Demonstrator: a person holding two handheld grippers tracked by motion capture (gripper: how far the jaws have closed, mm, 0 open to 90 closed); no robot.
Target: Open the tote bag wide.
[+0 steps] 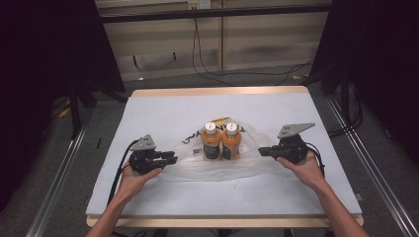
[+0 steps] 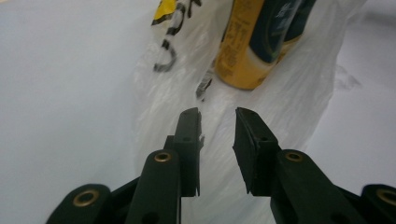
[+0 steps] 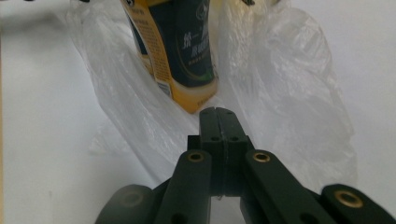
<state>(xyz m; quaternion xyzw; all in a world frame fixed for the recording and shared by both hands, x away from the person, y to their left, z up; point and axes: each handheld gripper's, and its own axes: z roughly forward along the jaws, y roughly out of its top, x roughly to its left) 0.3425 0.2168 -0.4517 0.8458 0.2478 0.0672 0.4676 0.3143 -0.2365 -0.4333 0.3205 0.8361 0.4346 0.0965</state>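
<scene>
**Two Bottles Standing in a Clear Bag**

While both hands rest low on the white table (image 1: 158, 111) in the high view, two orange bottles (image 1: 221, 142) with white caps stand side by side in the middle, touching each other. A thin clear plastic bag (image 1: 197, 168) lies spread under and around them. The left gripper (image 1: 170, 159) sits at the bag's left edge, and the right gripper (image 1: 263, 151) sits at the bag's right edge. Each gripper points in toward the bottles.

Seen from the left gripper view, the left gripper (image 2: 217, 135) has its two black jaws a little apart, with a gap between them. The bag (image 2: 280, 107) lies just below and past the jaws, and its pads do not press on it. The bottles (image 2: 254, 46) stand farther up, inside the bag.

Looking along the right gripper view, the right gripper (image 3: 218, 112) has its jaws pressed tight together at the bag's edge. I cannot tell if a bit of bag (image 3: 289, 93) is pinched there. A bottle (image 3: 180, 51) stands just beyond the tips.
</scene>
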